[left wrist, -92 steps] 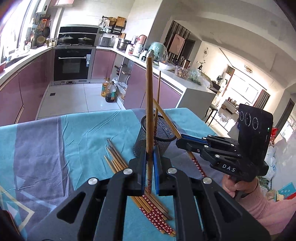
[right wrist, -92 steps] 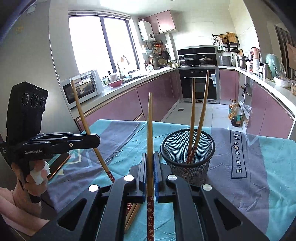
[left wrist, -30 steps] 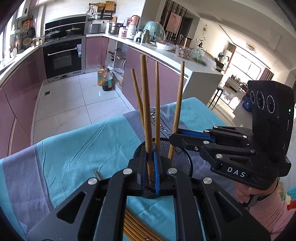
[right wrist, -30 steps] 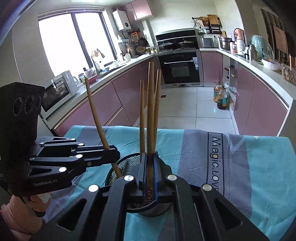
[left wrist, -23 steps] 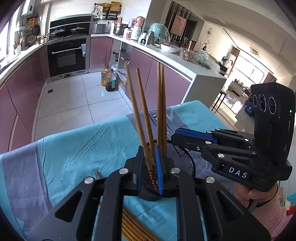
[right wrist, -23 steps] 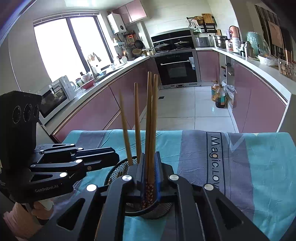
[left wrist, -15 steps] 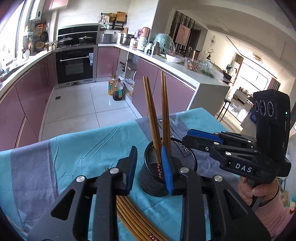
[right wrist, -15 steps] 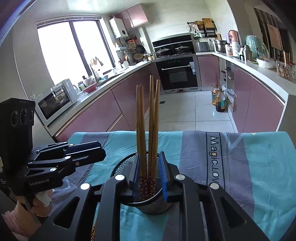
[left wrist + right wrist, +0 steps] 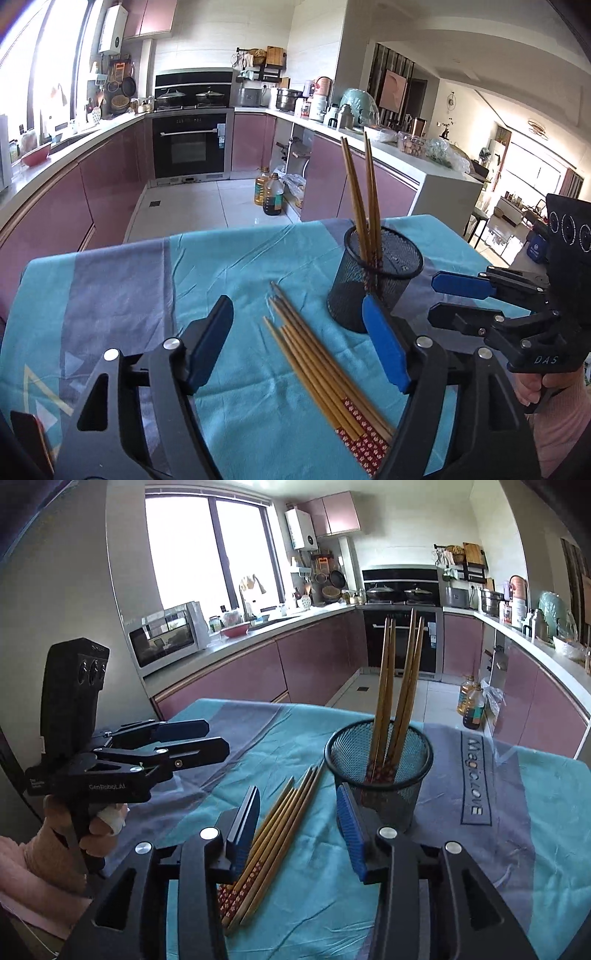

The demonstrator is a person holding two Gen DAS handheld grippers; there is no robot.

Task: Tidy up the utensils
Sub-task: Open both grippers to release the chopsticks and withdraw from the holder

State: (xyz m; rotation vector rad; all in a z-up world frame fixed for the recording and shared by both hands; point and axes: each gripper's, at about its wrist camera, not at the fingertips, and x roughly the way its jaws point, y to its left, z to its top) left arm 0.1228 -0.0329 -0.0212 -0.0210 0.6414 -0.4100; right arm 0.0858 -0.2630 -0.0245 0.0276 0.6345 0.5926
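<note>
A black mesh cup [image 9: 376, 280] [image 9: 380, 794] stands on the cloth with several wooden chopsticks [image 9: 364, 206] [image 9: 399, 686] upright in it. More chopsticks [image 9: 321, 362] [image 9: 273, 834] with red patterned ends lie loose in a bundle on the cloth beside the cup. My left gripper [image 9: 295, 302] [image 9: 216, 735] hovers over the bundle's tips, jaws opening, nothing gripped. My right gripper [image 9: 298, 792] [image 9: 439, 300] is near the cup and above the bundle. Its jaws are opening too, with nothing held.
A teal and grey tablecloth [image 9: 129, 280] covers the table, whose far edge drops to the kitchen floor. A dark flat object [image 9: 29, 435] lies at the near left corner. A person's hand [image 9: 62, 830] in a pink sleeve holds the left gripper.
Both grippers were shut on chopsticks standing in the cup. They have let go, opened and drawn back, so the cup now sits ahead and the loose bundle is in view.
</note>
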